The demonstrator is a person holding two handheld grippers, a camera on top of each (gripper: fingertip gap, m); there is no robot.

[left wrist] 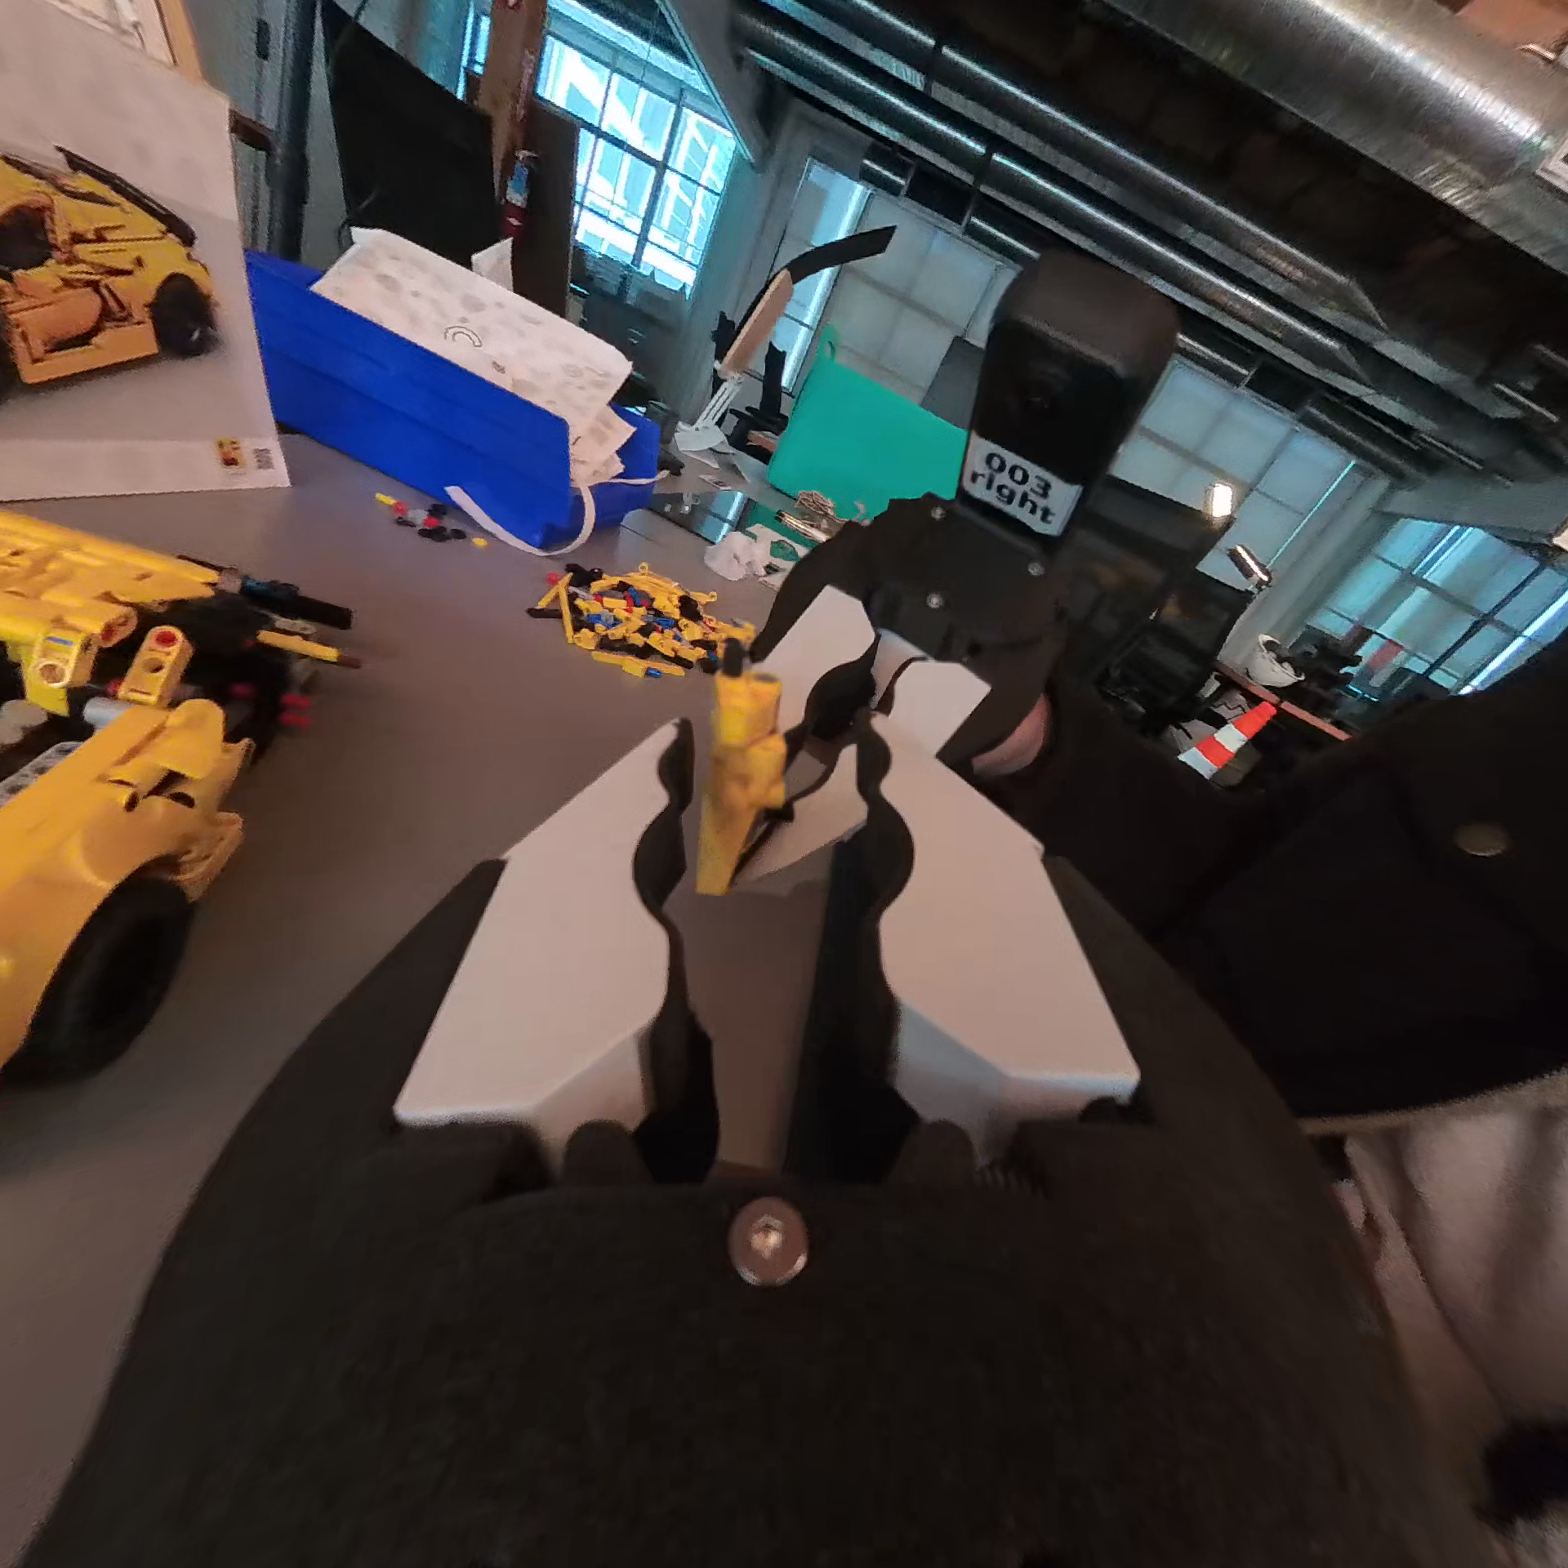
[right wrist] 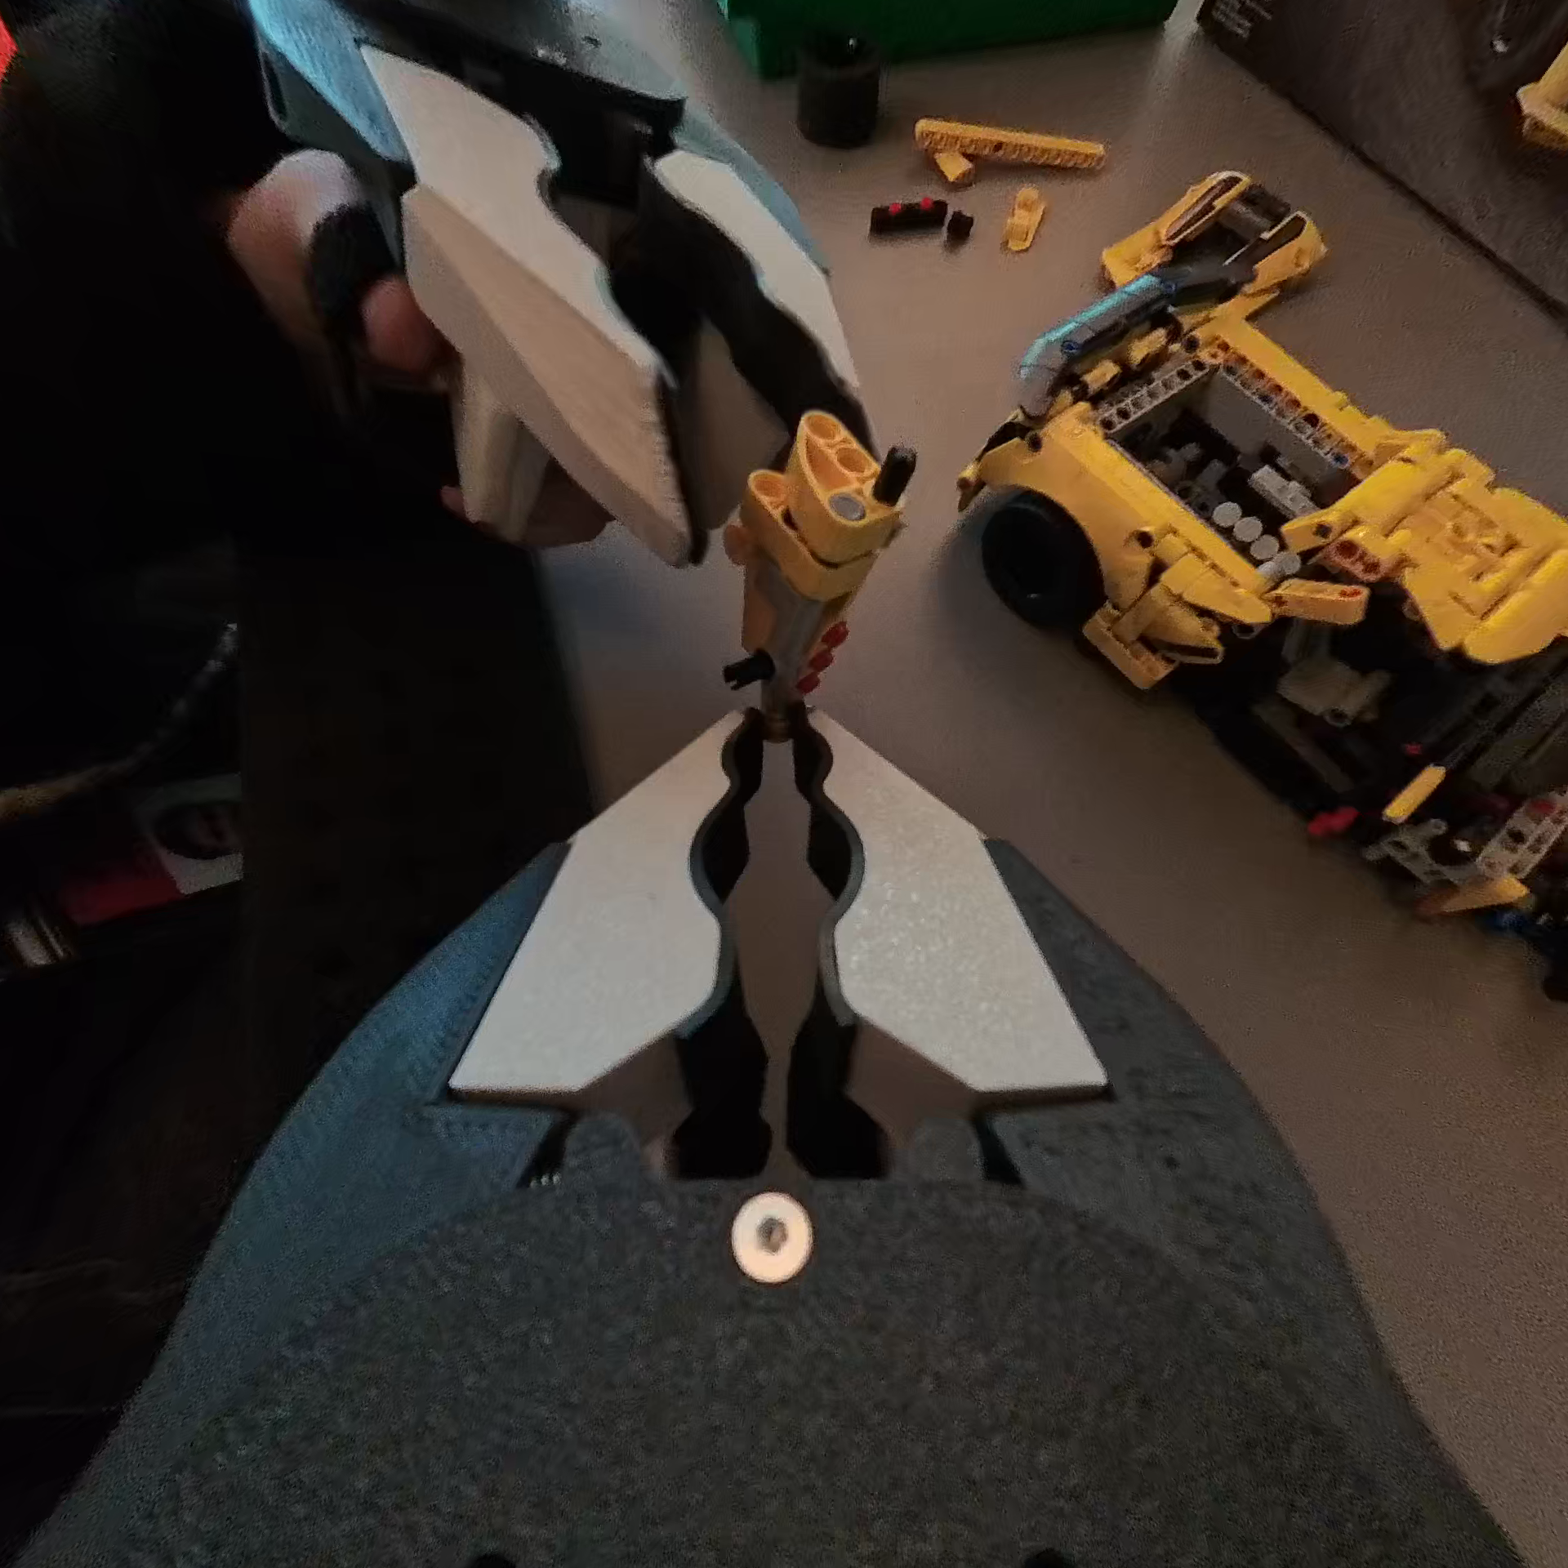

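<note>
Right gripper [right wrist: 776,717] pinches my yellow subassembly [right wrist: 806,543] by its bottom pin; left gripper [left wrist: 768,747], jaws parted, brackets it. Car [right wrist: 1273,543] sits at two o'clock, table [right wrist: 976,806] below.

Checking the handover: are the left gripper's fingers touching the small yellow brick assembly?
Cannot tell. In the right wrist view the left gripper sits right beside the yellow brick assembly, overlapping it; in the left wrist view it appears between open fingers; neither shows plain contact.
</note>
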